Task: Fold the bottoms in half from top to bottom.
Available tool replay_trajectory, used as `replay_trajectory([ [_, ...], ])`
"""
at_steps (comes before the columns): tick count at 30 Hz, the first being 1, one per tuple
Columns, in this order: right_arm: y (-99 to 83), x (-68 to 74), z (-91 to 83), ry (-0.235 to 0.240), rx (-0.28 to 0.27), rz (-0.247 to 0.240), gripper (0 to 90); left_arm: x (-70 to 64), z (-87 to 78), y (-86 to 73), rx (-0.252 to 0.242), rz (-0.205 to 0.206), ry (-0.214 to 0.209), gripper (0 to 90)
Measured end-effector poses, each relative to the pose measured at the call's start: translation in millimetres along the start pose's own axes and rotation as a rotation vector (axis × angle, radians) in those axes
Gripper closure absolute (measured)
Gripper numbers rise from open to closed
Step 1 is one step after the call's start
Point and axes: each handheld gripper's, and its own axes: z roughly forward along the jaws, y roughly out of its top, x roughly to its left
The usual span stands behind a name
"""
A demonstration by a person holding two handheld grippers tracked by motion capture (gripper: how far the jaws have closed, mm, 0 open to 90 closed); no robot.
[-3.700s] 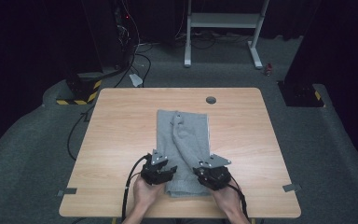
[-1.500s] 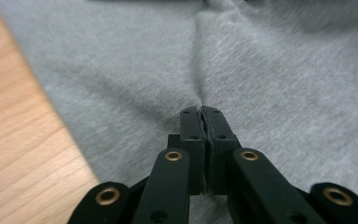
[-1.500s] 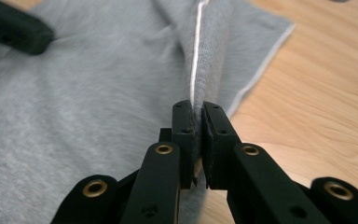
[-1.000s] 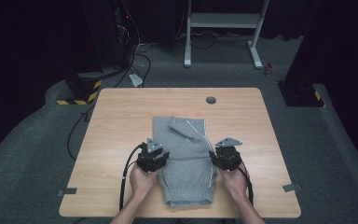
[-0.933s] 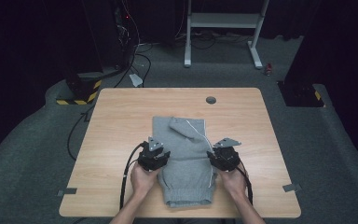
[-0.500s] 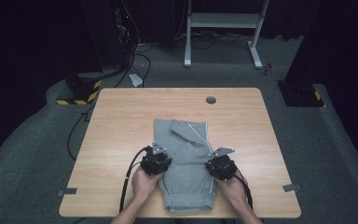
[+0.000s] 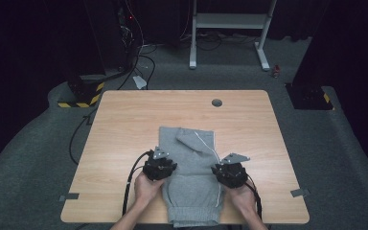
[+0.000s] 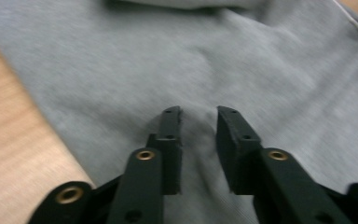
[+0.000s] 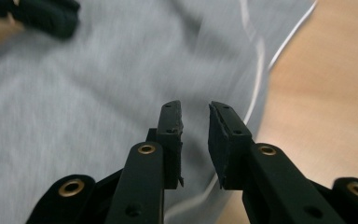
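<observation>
Sweatshirt (image 7: 191, 177): grey, partly folded, lying flat on the near middle of the counter (image 7: 124, 124), its ribbed hem hanging at the near edge; a white drawstring (image 7: 210, 146) runs down its right side.
Left tool (image 7: 160, 167): held over the garment's left edge, jaws a narrow gap apart with nothing between them; in the left gripper view (image 8: 198, 126) the tips sit just above the cloth.
Right tool (image 7: 230, 173): at the garment's right edge, jaws likewise a little apart and empty; in the right gripper view (image 9: 193, 119) they hover over the seam beside bare wood.
Step in hand: probably taking both side edges for the next fold.
Risk: the narrow gaps may skate over the fabric or catch one layer alone, so the fold would come up lopsided.
Risk: the right jaws may snag the drawstring instead of the cloth.
Risk: the overhanging hem could drag the garment off the edge.
Writing: no brand, label or lettering can be read anywhere.
</observation>
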Motion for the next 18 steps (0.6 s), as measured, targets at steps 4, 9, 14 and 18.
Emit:
replay_trajectory([
  [4, 29.1, -11.1, 9.2, -0.013, -0.009, -0.017, 71.9, 6.4, 4.7, 14.1, -0.009, -0.002, 0.042, 57.5],
  [9, 48.9, -25.3, 27.0, -0.015, -0.005, 0.032, 69.8, 15.2, 13.5, 29.5, 0.025, -0.015, 0.086, 54.6],
  [14, 57.7, -28.3, 44.1, -0.028, 0.003, 0.045, 67.0, 22.6, 23.1, 38.2, 0.053, -0.027, 0.122, 54.5],
  [18, 61.5, -31.0, 56.8, -0.05, 0.0, 0.058, 64.5, 29.5, 31.8, 35.4, 0.093, -0.052, 0.144, 55.0],
])
